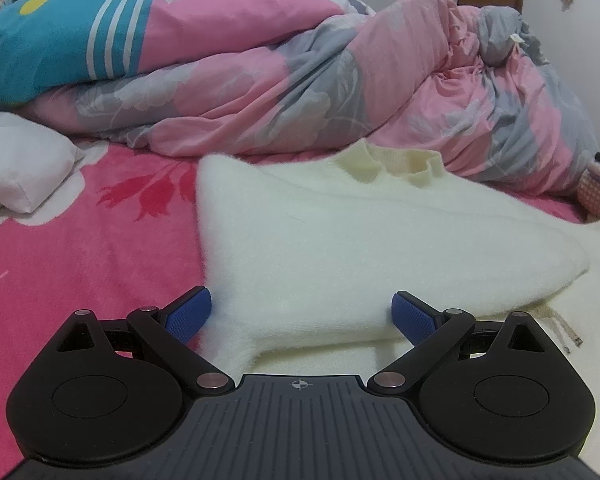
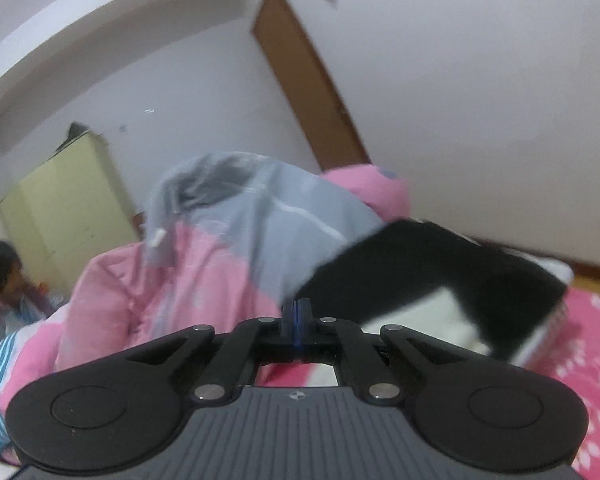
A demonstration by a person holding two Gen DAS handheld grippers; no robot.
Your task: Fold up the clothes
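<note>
Left gripper (image 1: 301,312) jaws spread wide, angled downward. Right gripper (image 2: 297,312) pads pressed together, nearly level.

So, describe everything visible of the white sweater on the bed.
The white sweater looks like soft, fuzzy knit, with a ribbed cream collar at its far end. It lies flat on the pink floral blanket, partly folded, its collar against the pink and grey quilt. Its near part sits between the open left tool's blue pads, unpinched.
</note>
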